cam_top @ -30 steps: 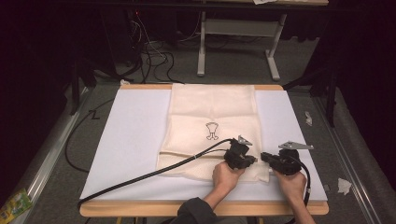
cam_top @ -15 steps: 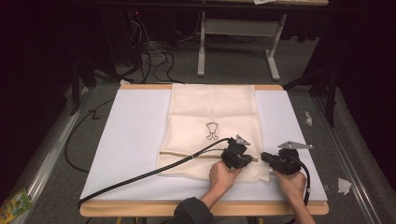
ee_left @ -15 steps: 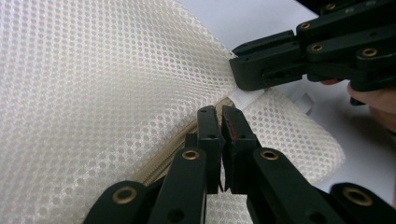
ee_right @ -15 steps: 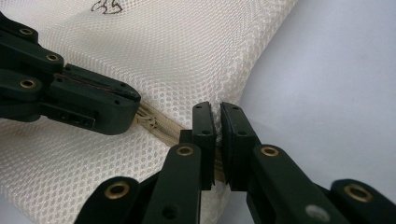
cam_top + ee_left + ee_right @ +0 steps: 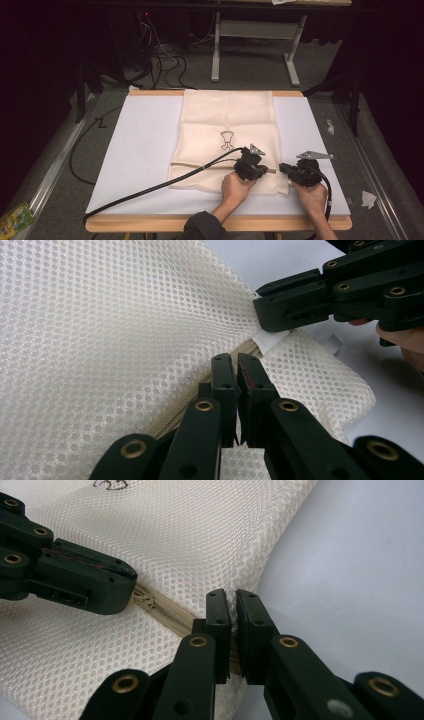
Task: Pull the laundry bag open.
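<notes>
A cream mesh laundry bag (image 5: 227, 132) lies flat on the white table, its zipper (image 5: 165, 612) closed.

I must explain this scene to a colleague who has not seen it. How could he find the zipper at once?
Start from the white table top and find the cream mesh bag lying on it. Near the bag's close edge, a tan zipper runs across it, between the left gripper and the right gripper, both shut on the bag. It is the bag's only tan band; the black outline print sits above it.
</notes>
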{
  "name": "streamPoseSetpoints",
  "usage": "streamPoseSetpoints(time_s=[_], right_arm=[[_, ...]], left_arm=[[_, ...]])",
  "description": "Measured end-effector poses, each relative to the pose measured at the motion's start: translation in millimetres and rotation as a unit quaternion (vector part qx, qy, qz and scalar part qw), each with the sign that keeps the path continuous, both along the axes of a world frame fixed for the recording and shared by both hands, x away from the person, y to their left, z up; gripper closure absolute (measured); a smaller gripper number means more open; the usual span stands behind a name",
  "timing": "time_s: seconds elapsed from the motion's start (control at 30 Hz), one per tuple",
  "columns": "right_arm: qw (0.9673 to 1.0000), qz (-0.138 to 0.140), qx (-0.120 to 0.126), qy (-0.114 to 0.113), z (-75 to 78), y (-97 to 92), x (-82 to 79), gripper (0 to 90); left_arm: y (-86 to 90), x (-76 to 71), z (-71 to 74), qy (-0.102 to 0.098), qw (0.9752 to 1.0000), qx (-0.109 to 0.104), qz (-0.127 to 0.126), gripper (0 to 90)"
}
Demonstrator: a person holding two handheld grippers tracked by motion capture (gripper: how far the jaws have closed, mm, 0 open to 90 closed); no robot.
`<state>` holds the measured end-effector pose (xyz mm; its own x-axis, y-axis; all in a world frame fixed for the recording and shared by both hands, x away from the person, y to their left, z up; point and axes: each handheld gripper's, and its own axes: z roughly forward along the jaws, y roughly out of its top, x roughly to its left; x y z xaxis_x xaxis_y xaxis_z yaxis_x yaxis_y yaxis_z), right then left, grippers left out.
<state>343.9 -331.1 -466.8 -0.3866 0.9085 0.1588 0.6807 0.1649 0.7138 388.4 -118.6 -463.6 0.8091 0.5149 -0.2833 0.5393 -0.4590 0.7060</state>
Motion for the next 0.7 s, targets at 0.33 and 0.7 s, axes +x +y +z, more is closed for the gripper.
streamPoseSetpoints(time_s=[0.33,0.7], right_arm=[[1.0000,0.002,-0.001,-0.001,0.4,0.4,0.0,86.0],[1.0000,0.001,-0.001,0.003,0.3,-0.1,0.5,86.0]], left_arm=[[0.9,-0.3,1.1,0.001,1.0000,0.000,-0.005,87.3],[4.4,-1.3,4.6,-0.010,0.9999,0.008,-0.008,87.3]])
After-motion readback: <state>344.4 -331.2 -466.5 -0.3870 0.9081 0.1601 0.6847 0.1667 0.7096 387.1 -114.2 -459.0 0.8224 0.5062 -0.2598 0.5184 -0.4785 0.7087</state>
